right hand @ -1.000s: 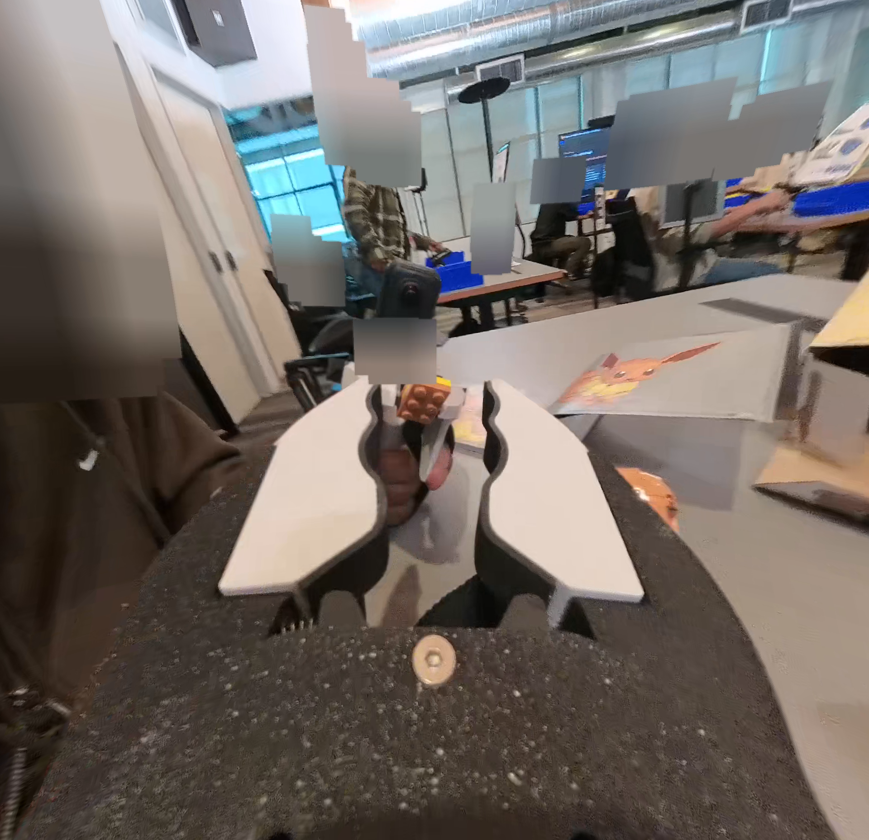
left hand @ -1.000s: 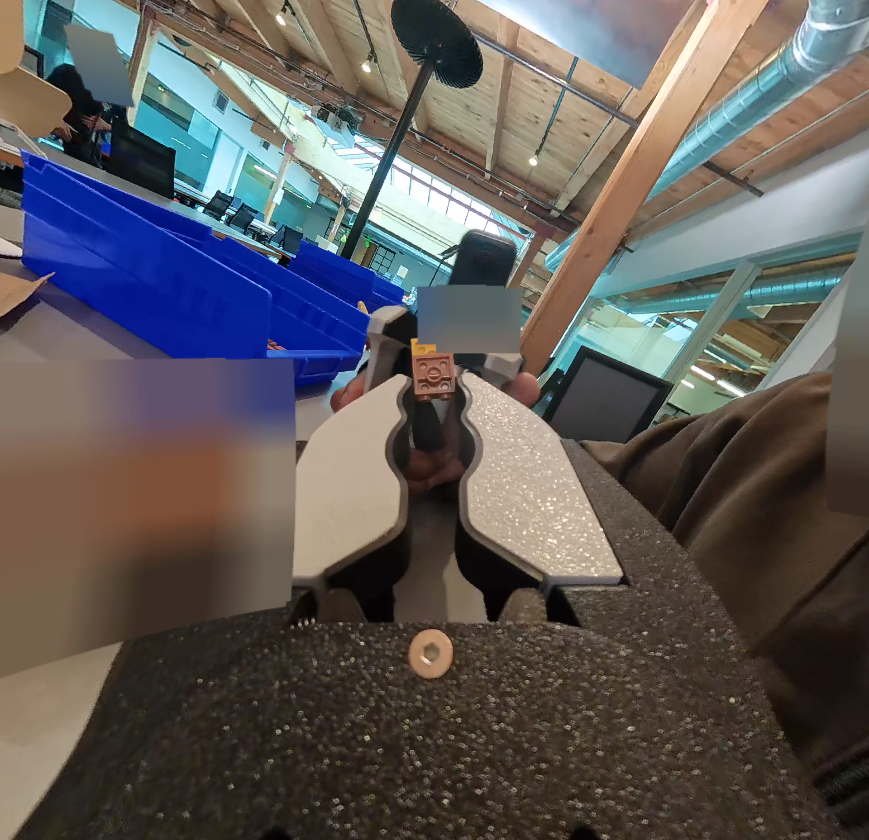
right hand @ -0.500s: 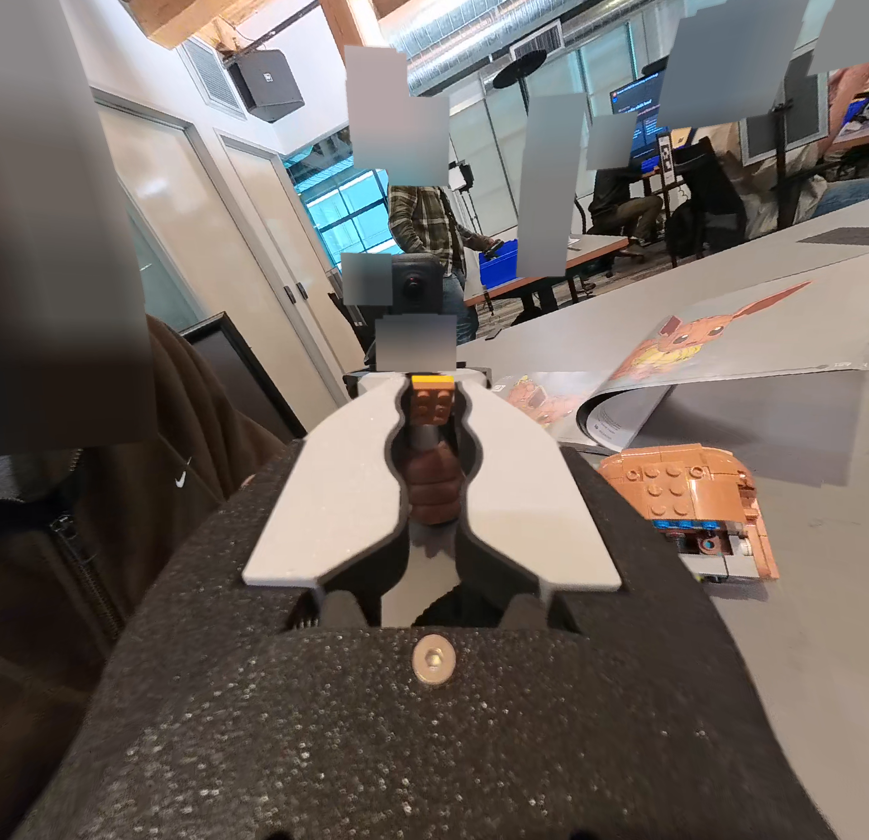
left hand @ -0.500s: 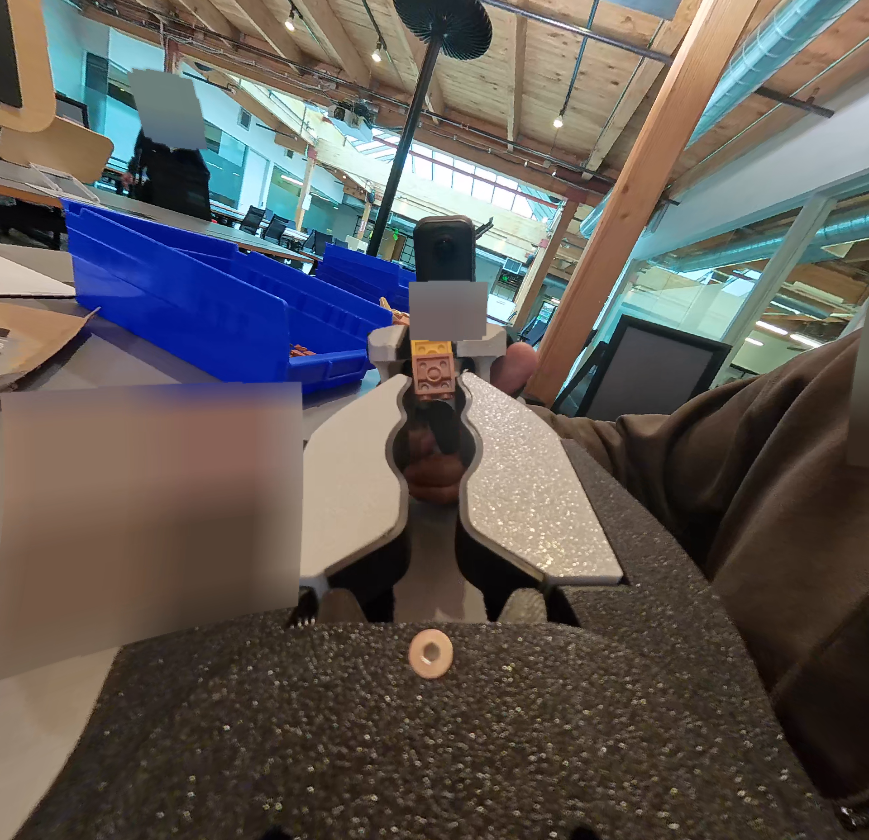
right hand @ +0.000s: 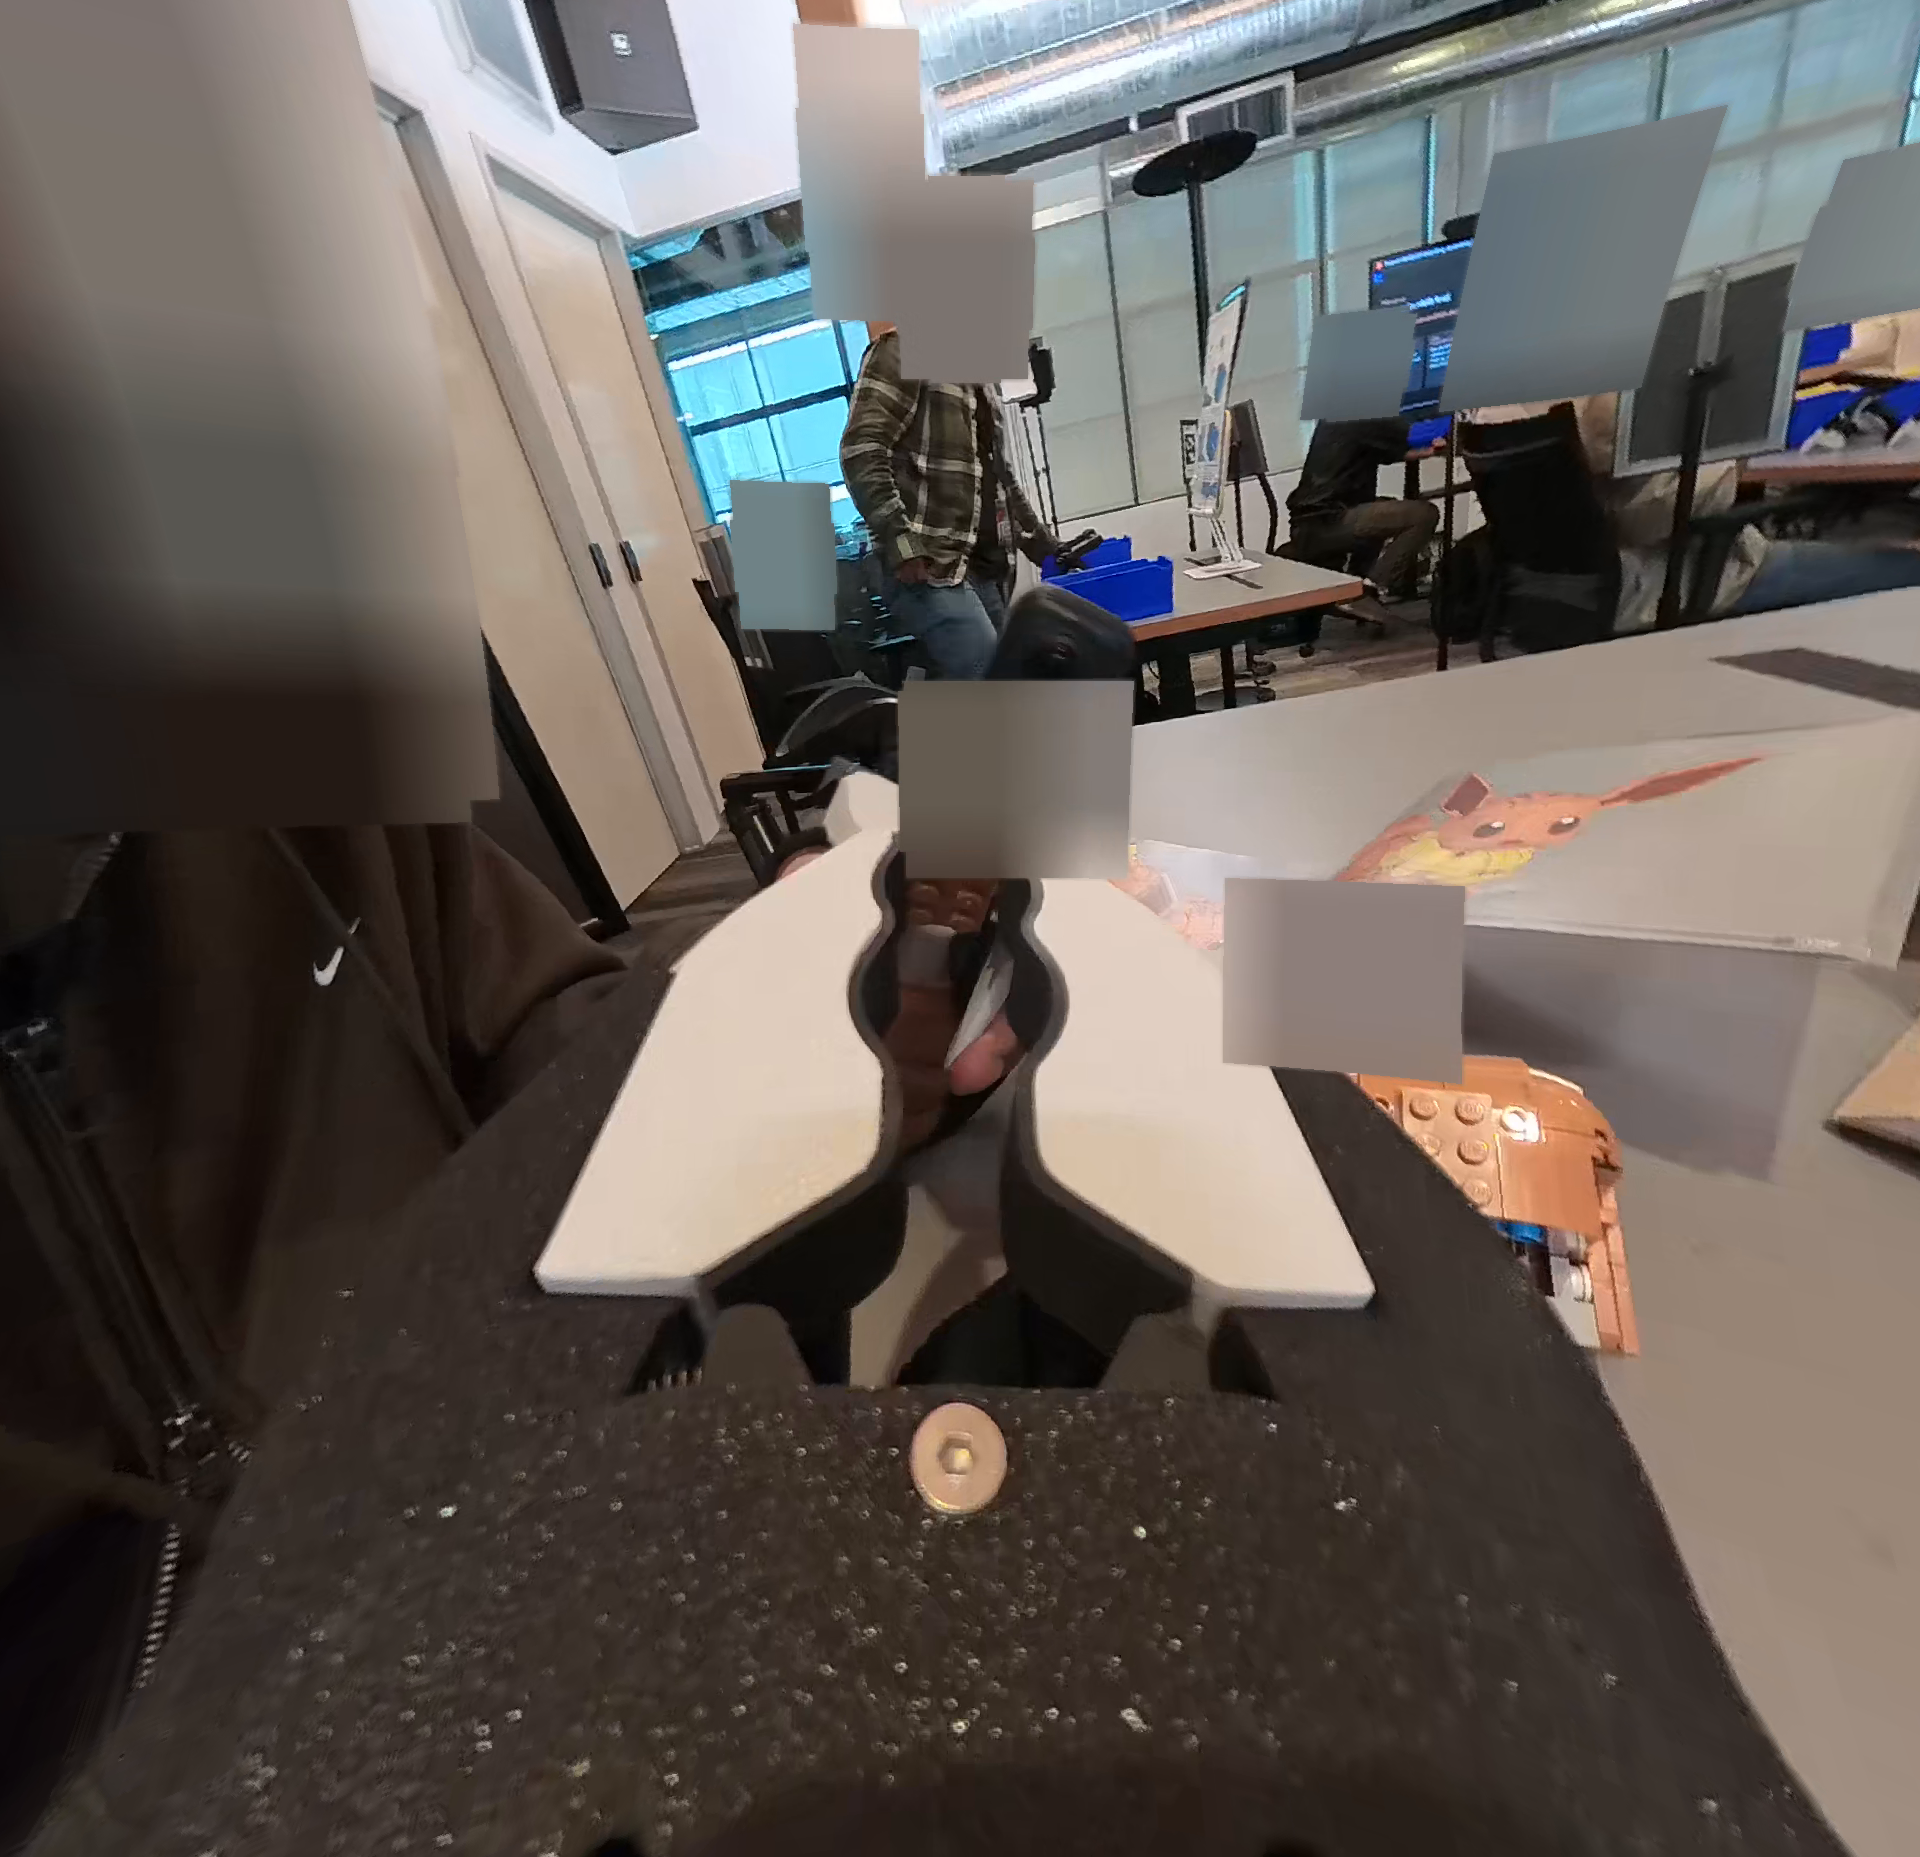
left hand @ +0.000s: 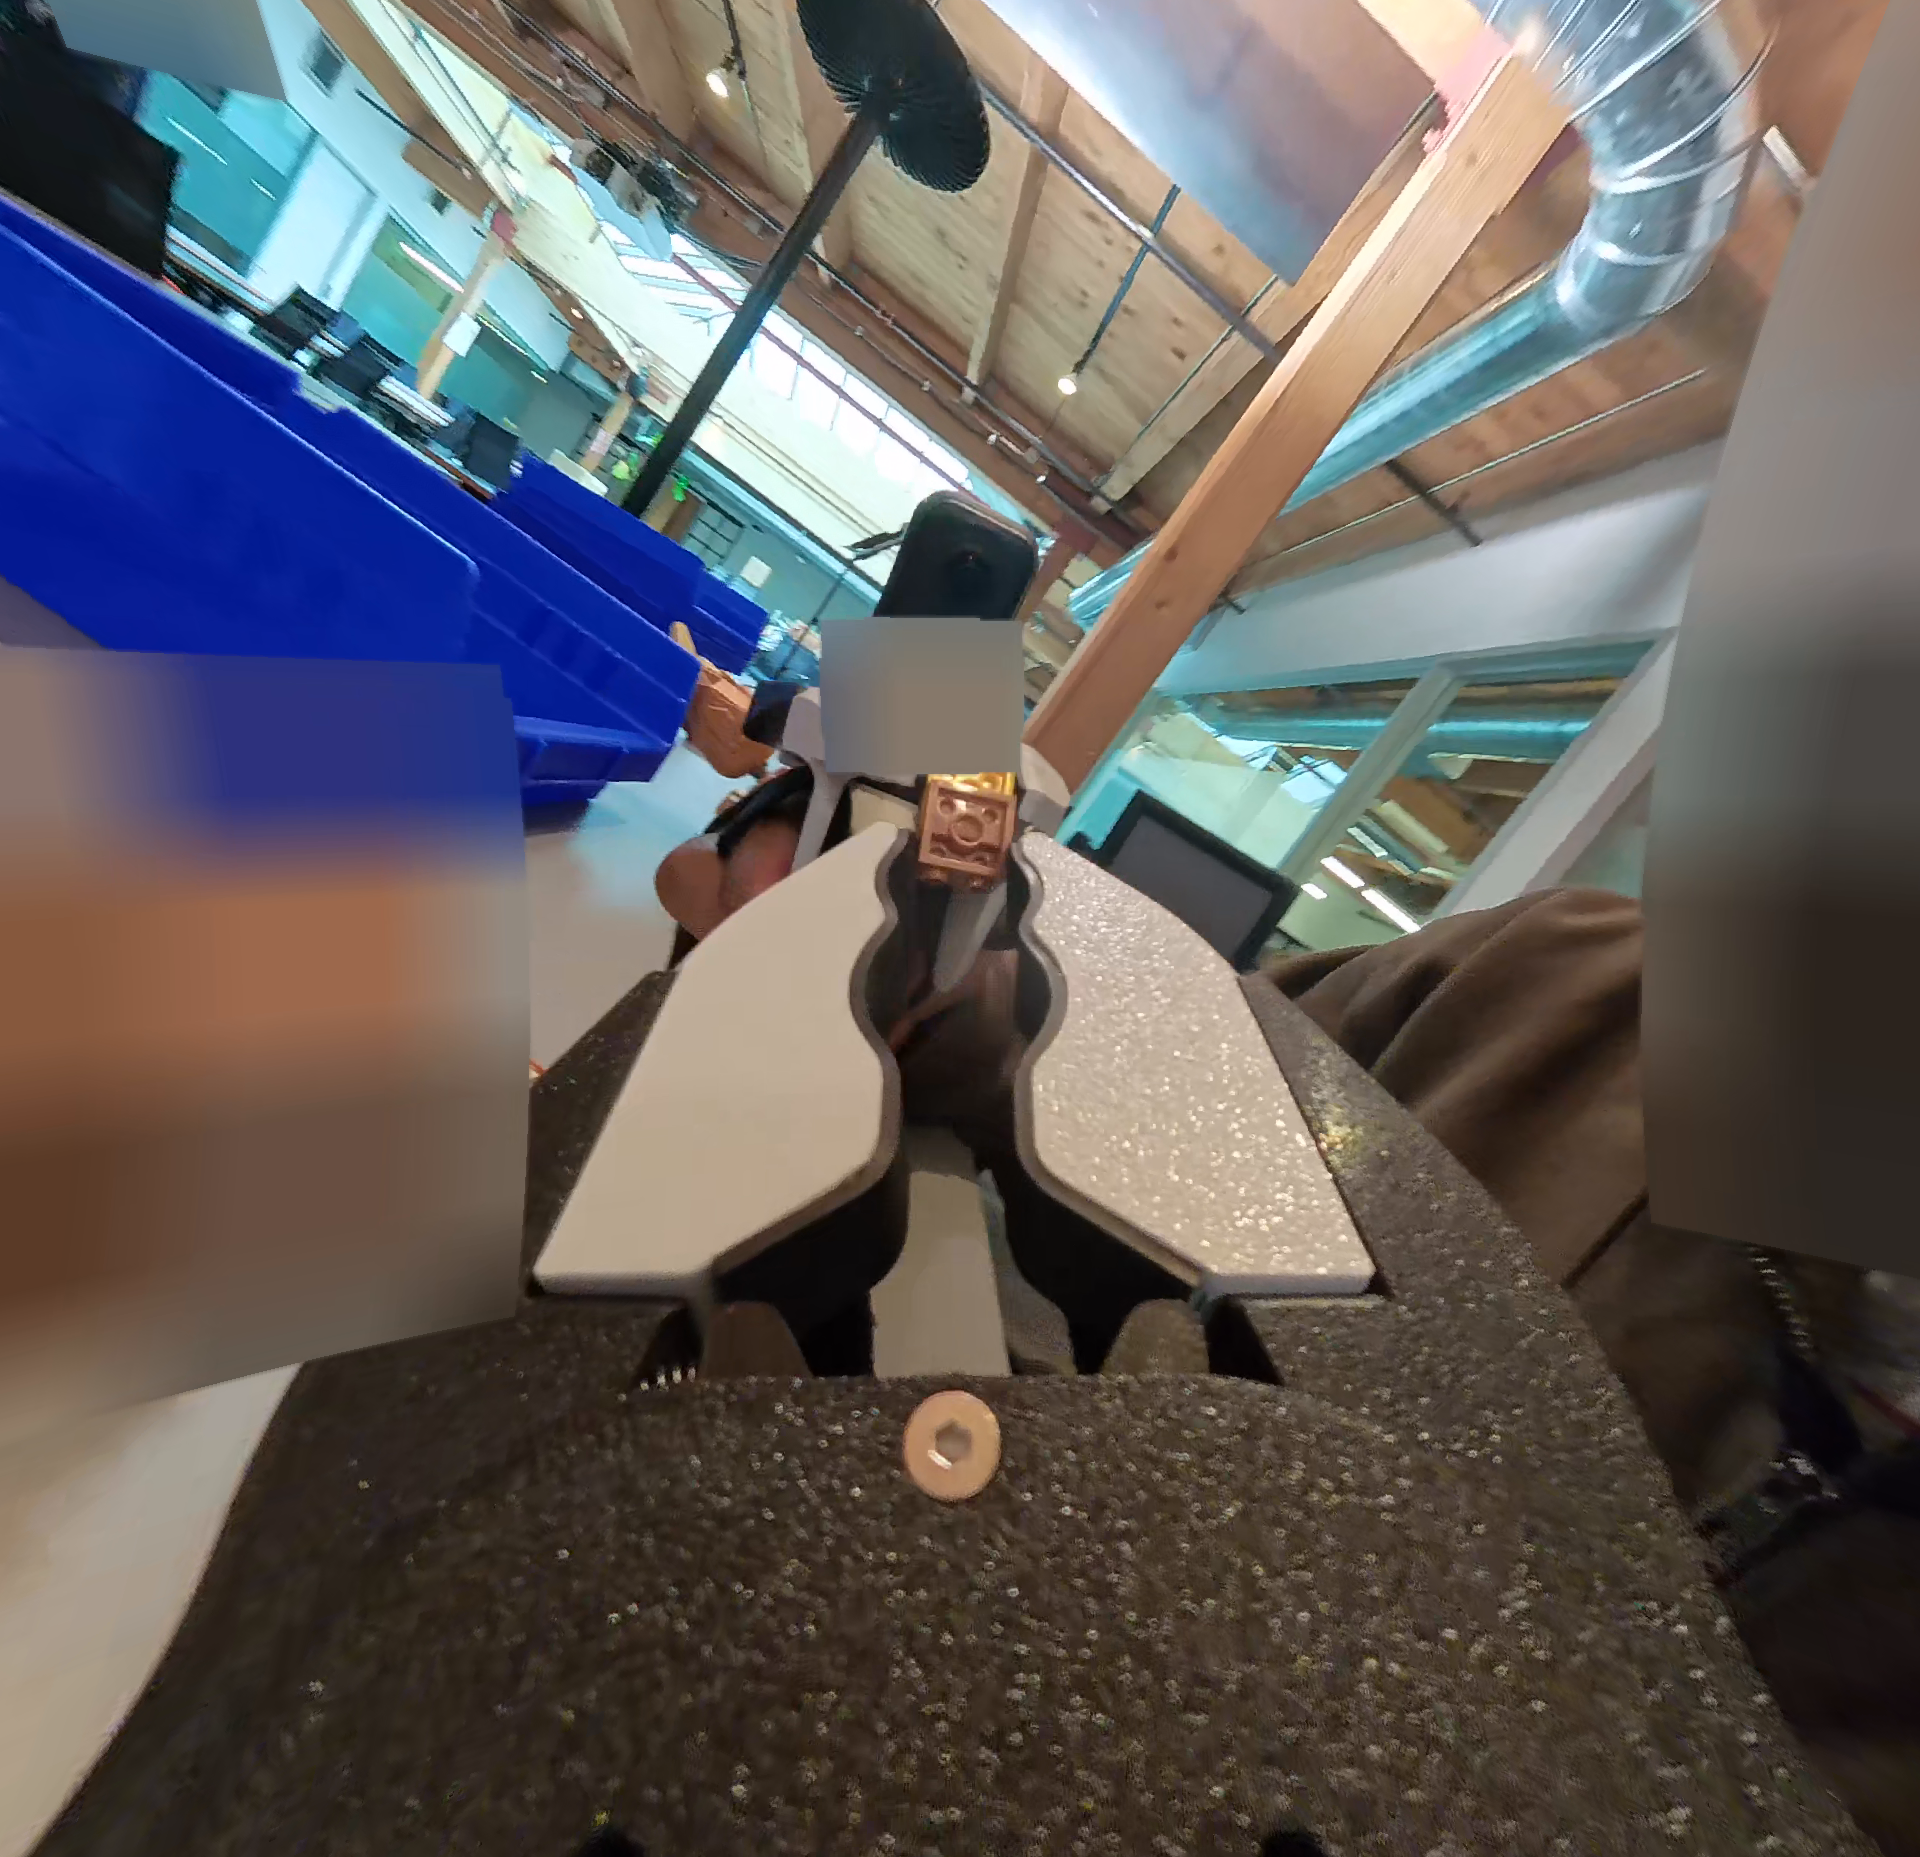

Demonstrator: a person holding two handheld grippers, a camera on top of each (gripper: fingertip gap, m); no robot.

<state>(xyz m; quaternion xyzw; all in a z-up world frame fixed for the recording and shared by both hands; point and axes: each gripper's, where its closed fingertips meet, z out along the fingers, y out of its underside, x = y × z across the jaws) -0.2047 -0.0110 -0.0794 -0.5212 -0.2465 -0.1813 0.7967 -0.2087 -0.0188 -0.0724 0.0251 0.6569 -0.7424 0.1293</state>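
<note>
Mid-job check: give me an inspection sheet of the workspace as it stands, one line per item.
Surface: grey table, bare near the edge.
Job's things: small brown brick piece with a yellow piece behind it, at the left hand-held gripper tips; partly built orange-brown brick model on the table.
Clutter: open instruction booklet; blue bins; cardboard at the right edge.
Grippers: left shut on the brick piece; right hand-held gripper faces it, tips at the same piece, grip partly hidden by a blur patch.
Cables: nothing seen.
Surroundings: open office, wooden beams, ducting, people at far desks.
</note>
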